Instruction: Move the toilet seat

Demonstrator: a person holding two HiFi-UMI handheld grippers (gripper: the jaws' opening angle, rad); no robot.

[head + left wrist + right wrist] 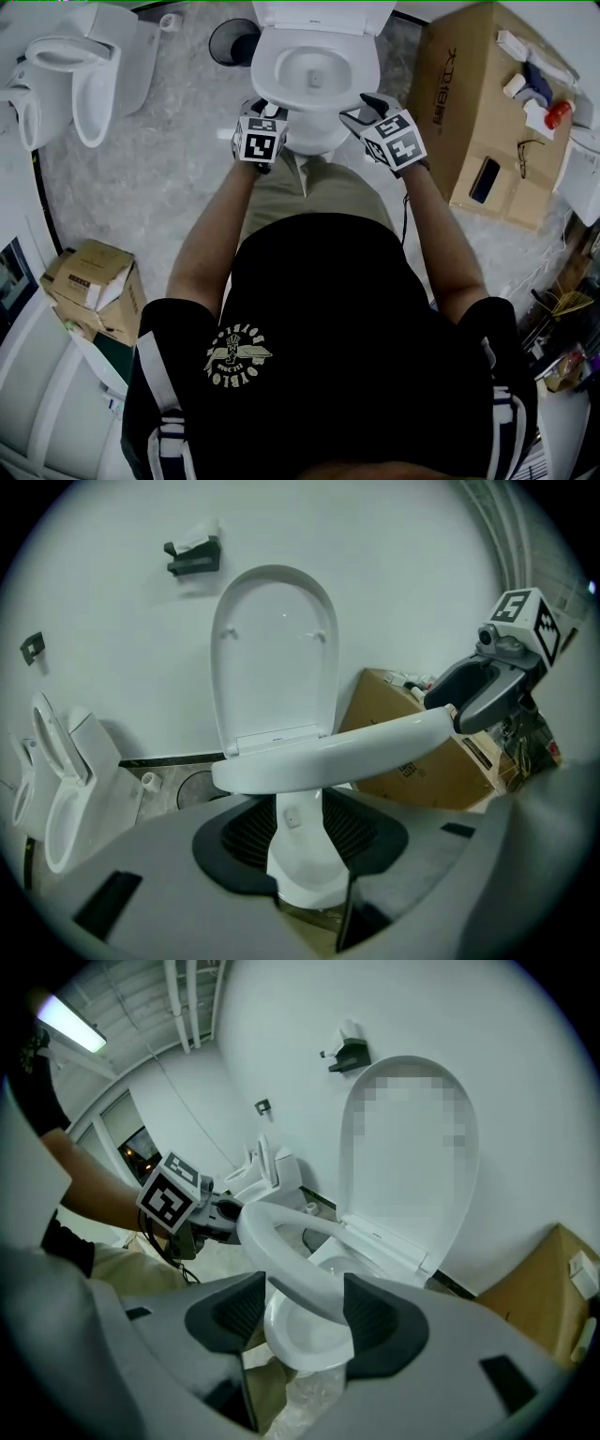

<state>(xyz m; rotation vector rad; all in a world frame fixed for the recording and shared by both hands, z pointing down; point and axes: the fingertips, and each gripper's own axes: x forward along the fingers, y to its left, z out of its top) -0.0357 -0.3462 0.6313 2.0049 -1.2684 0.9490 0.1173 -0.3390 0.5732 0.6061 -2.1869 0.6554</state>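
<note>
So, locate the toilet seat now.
Left gripper view, centre: the toilet seat hangs half raised over the bowl, before the upright lid, its right end at the right claw.

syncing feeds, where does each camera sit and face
Head view: on the head, steeply down at the toilet seat; torso, forearms show.
Left gripper view: on the left gripper, toward the upright lid; its fingers show.
Right gripper view: on the right gripper, facing the lid; fingers, a forearm show.
Gripper views share the toilet seat, held by both.
</note>
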